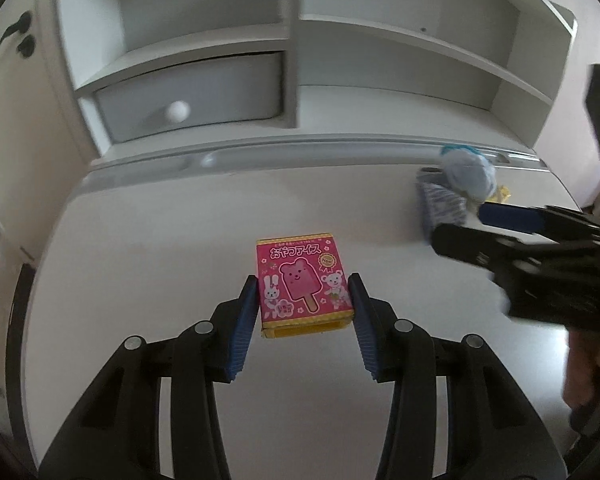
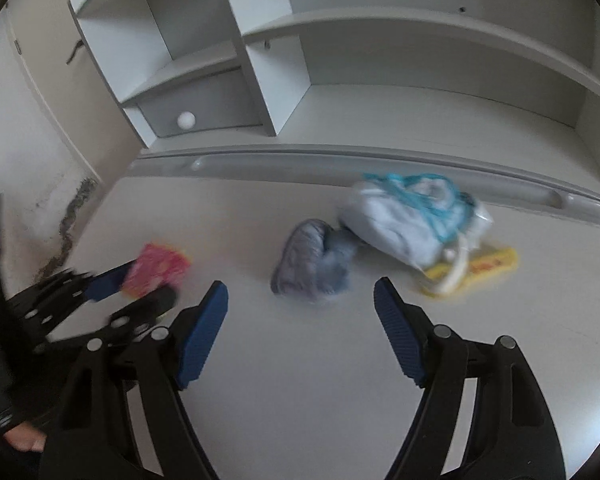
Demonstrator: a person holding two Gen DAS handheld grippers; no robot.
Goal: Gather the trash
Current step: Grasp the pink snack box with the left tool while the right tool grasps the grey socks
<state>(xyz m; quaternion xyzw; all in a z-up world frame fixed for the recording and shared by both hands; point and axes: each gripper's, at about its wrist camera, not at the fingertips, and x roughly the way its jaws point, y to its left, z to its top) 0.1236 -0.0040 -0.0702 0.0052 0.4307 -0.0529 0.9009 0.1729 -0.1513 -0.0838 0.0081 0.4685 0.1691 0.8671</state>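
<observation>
A pink ice-lolly box (image 1: 302,280) with a yellow base lies on the white desk (image 1: 160,240). My left gripper (image 1: 303,288) is open, its blue pads on either side of the box's near end, with narrow gaps showing. In the right wrist view the box (image 2: 156,268) and the left gripper (image 2: 140,284) show blurred at the left. My right gripper (image 2: 300,292) is open and empty above the desk, short of a crumpled grey-blue wrapper (image 2: 312,260). A white and blue plastic bag (image 2: 416,216) and a yellow wrapper (image 2: 488,264) lie beyond it.
A white shelf unit (image 1: 292,60) with a grey drawer and round knob (image 1: 178,111) stands along the back of the desk. A raised grey rail (image 2: 340,160) runs along the desk's rear. A stained wall (image 2: 56,208) is at the left.
</observation>
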